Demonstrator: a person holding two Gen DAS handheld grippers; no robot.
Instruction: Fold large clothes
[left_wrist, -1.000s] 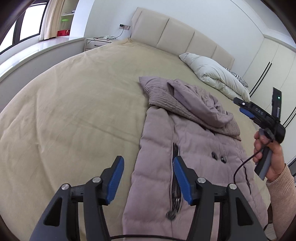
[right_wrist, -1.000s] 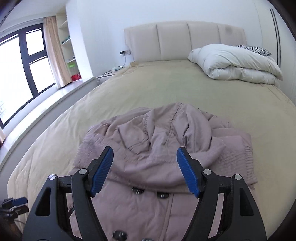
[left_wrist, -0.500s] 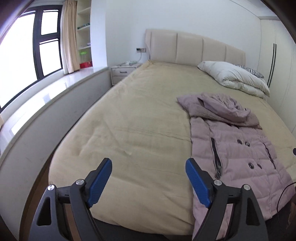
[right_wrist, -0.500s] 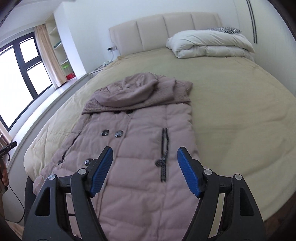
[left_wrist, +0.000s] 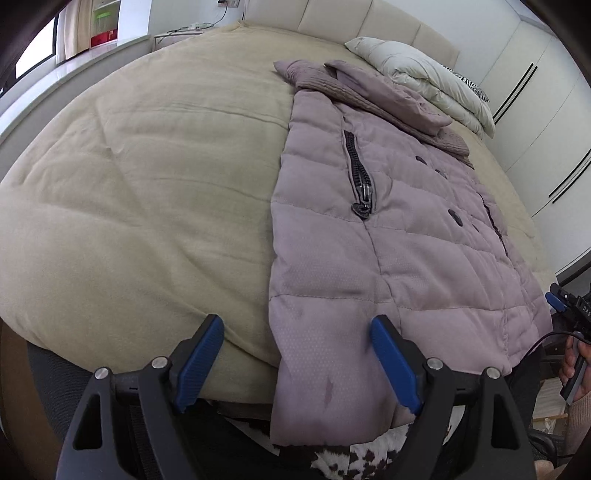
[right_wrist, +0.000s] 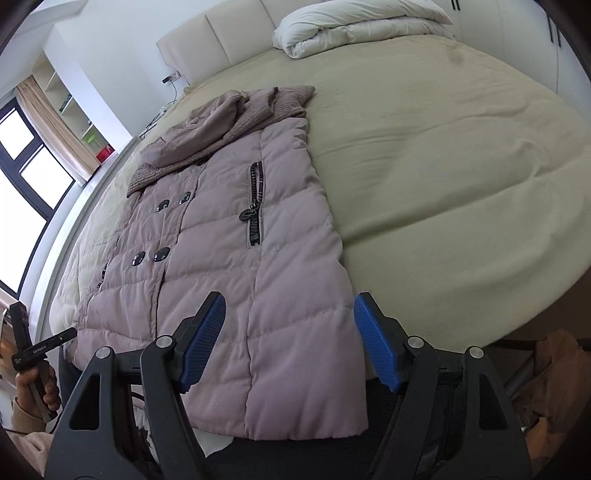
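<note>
Currently the mauve quilted puffer coat (left_wrist: 388, 221) lies lengthwise, hem nearest both grippers (each wide open, empty): left gripper (left_wrist: 297, 363), right gripper (right_wrist: 290, 341).

Coat (left_wrist: 388, 236): dusty mauve-pink, quilted; ribbed knit collar (left_wrist: 332, 86) in browner mauve, upper centre; dark glossy buttons (right_wrist: 147, 256); black zip (right_wrist: 255, 203) w/ silvery teeth. Darker spots on hem, lower centre, left view. Bedspread (left_wrist: 147, 184): plain pale beige. Duvet (right_wrist: 354, 26), top of frame: off-white. Zebra-print pillow (left_wrist: 469, 86), upper right: black & white. Headboard (right_wrist: 229, 40): cream. Left gripper (left_wrist: 297, 363) & right gripper (right_wrist: 290, 339): black frames, blue pads. Red box (right_wrist: 105, 153) by window, left edge. Cowhide brown-white patch (left_wrist: 351, 458), bottom centre.
</note>
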